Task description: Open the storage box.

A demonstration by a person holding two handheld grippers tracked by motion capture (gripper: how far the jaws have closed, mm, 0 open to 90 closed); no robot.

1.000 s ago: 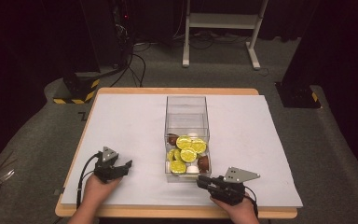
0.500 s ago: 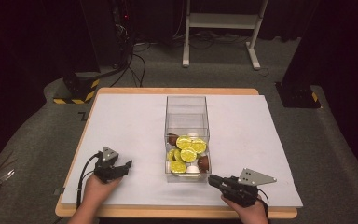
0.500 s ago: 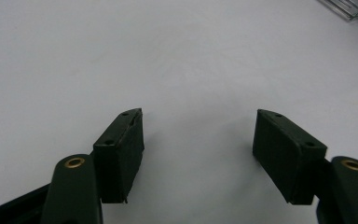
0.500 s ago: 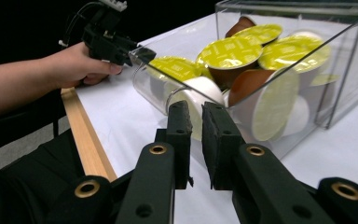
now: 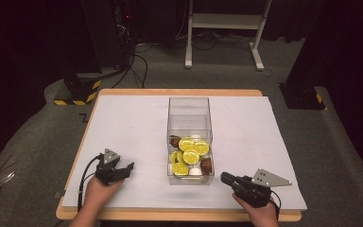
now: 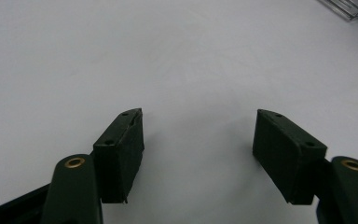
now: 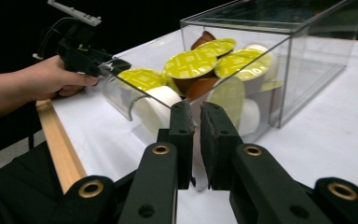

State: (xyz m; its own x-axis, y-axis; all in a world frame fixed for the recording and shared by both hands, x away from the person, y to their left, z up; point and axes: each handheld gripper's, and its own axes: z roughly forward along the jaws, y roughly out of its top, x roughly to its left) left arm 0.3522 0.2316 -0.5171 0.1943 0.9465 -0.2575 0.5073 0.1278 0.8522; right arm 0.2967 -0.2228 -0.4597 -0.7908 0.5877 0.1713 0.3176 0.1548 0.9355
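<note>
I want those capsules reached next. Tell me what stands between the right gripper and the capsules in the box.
The clear box's own wall: the right gripper, jaws shut, points at the capsules through it. The table between them looks bare.

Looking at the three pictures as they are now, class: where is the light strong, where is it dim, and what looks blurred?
High view: the white table is brightly lit, the room behind is nearly black. Left gripper view: the tabletop is soft and featureless, with faint shadows under the left tool. Right gripper view: the right tool is close and slightly blurred; the clear box shows reflections.

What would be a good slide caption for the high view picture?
Clear box of yellow-lidded coffee capsules on a white table, between an open left gripper and shut right gripper.
</note>
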